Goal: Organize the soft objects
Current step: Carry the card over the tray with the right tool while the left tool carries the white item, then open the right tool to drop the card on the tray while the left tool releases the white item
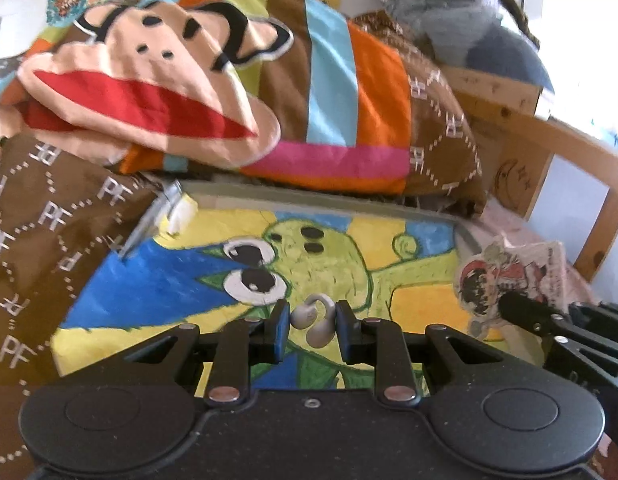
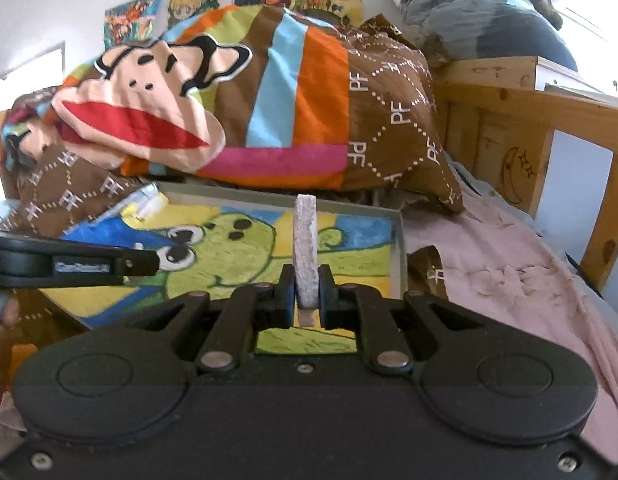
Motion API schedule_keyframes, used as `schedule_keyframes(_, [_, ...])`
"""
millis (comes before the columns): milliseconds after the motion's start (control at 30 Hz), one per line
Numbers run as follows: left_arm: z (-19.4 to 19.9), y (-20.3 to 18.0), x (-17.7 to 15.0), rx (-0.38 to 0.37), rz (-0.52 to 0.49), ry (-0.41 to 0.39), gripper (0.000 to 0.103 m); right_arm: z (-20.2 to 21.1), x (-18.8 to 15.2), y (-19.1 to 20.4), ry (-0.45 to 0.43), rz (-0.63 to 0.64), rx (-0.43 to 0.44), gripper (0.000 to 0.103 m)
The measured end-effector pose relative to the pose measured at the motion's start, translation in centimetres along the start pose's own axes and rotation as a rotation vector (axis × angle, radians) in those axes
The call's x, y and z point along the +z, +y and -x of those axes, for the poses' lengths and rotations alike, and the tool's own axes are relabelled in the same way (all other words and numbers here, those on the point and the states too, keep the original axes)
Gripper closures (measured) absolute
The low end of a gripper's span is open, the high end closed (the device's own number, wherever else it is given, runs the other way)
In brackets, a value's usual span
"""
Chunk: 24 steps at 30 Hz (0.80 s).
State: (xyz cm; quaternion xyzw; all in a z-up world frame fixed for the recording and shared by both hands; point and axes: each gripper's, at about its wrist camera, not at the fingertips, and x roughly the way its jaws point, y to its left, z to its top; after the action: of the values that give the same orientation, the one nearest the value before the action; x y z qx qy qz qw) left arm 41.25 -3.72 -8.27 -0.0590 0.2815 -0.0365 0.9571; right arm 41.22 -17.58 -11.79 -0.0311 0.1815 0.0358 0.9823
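Note:
My left gripper is shut on a small grey curled clip-like object, holding it just above a shallow tray whose bottom shows a green cartoon creature. In the right wrist view my right gripper is shut on a thin whitish flat piece, seen edge-on and standing upright over the same tray. The left wrist view shows that piece as a cartoon-printed cutout, with the right gripper at the tray's right side. The left gripper reaches in from the left of the right wrist view.
A striped quilt with a monkey face is bunched up behind the tray and drapes over its left edge. A wooden bed frame rises at the right. A pink sheet covers the mattress to the tray's right. A grey bundle lies on top of the frame.

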Motion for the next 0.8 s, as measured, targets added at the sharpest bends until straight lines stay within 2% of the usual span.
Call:
schedule_keyframes(200, [-2.1,-0.5,-0.6,0.006,-0.014,0.073,0.077,-1.3,-0.6,1.9,0.05,0.021,0.028,0.097])
schedule_keyframes(400, [-2.2,-0.3,-0.7,0.012,0.005,0.099,0.075,-1.3,-1.1,3.0,0.068,0.034,0.056,0.095])
schedule_keyframes(500, [-1.9,-0.1,-0.4,0.014,0.021,0.102,0.068,-1.0,-1.3,3.2,0.075,0.037,0.066,0.086])
schedule_keyframes(567, [-1.6,0.3,-0.2,0.013,0.042,0.103,0.061,-0.9,-1.3,3.5,0.072,0.037,0.074,0.073])
schedule_keyframes(800, [0.2,2.3,0.6,0.037,0.107,0.079,0.048,0.1,-0.6,3.9,0.064,0.05,0.104,0.056])
